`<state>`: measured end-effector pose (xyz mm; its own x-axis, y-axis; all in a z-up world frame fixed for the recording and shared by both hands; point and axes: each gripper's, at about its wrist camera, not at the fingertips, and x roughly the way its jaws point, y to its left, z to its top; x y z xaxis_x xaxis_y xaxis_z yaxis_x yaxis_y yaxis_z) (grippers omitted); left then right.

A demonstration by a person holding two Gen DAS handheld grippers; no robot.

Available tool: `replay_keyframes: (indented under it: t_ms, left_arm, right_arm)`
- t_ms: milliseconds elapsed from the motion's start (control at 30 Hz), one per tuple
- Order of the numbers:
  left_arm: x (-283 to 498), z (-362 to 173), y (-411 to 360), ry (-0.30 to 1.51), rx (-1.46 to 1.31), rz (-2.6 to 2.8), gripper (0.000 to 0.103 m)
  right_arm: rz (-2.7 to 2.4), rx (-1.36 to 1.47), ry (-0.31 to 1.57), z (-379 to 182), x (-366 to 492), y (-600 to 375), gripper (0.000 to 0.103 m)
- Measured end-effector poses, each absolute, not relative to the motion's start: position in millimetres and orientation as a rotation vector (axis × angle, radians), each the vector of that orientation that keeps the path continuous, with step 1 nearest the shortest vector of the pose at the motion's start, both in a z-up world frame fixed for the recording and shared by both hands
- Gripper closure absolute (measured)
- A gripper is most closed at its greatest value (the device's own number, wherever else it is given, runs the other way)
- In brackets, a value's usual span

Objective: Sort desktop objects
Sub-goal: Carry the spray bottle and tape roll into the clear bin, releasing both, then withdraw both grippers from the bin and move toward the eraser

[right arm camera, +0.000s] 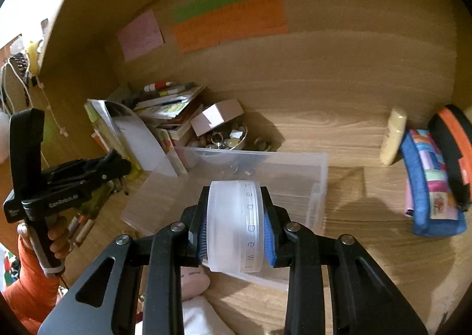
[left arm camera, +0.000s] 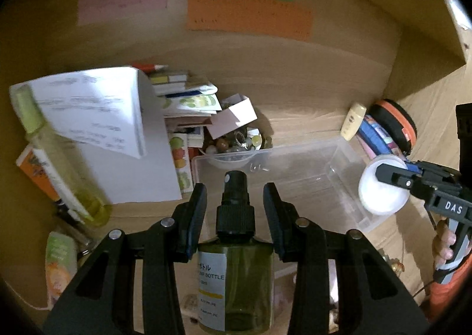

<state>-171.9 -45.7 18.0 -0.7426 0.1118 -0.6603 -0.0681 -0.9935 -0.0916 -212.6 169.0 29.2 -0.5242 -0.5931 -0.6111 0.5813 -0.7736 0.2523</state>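
My left gripper point(left arm camera: 234, 193) stands around a green spray bottle point(left arm camera: 236, 273) with a black pump top; the fingers sit wide of the neck, and lower down the pads flank the bottle's shoulders, so I cannot tell if they press it. My right gripper point(right arm camera: 235, 202) is shut on a white round jar point(right arm camera: 234, 226) lettered "Lab Dewy", held over the near edge of a clear plastic bin point(right arm camera: 320, 164). The jar also shows in the left wrist view point(left arm camera: 382, 187), beside the bin point(left arm camera: 348, 158).
A bowl of beads point(right arm camera: 228, 139) and a stack of books and papers point(left arm camera: 118, 116) stand behind the bin on the left. A cream tube point(right arm camera: 392, 136), a patchwork pouch point(right arm camera: 427, 184) and an orange-black case point(right arm camera: 454, 143) lie right. Tall bottles point(left arm camera: 59, 158) stand far left.
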Motion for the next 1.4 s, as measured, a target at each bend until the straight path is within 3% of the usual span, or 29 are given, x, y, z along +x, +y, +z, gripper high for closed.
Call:
replay_keyframes:
  t_ms: [633, 1100, 1200, 1400]
  left_arm:
    - [-233, -37, -30, 0.043, -1.320, 2.724, 0.064]
    - [-224, -29, -28, 0.073, -1.298, 2.751, 0.064]
    - [-216, -22, -34, 0.049, -1.283, 2.759, 0.062]
    - [-192, 1, -47, 0.010, -1.203, 2.826, 0.044]
  right_arm:
    - [-2.218, 1.061, 0.128, -29, -245, 129, 0.076]
    - [-2.251, 1.012, 0.217, -29, -237, 119, 0.073]
    - [-2.260, 1.006, 0.212, -25, -236, 121, 0.068]
    - [-2.322, 0.917, 0.155, 2, -226, 134, 0.049]
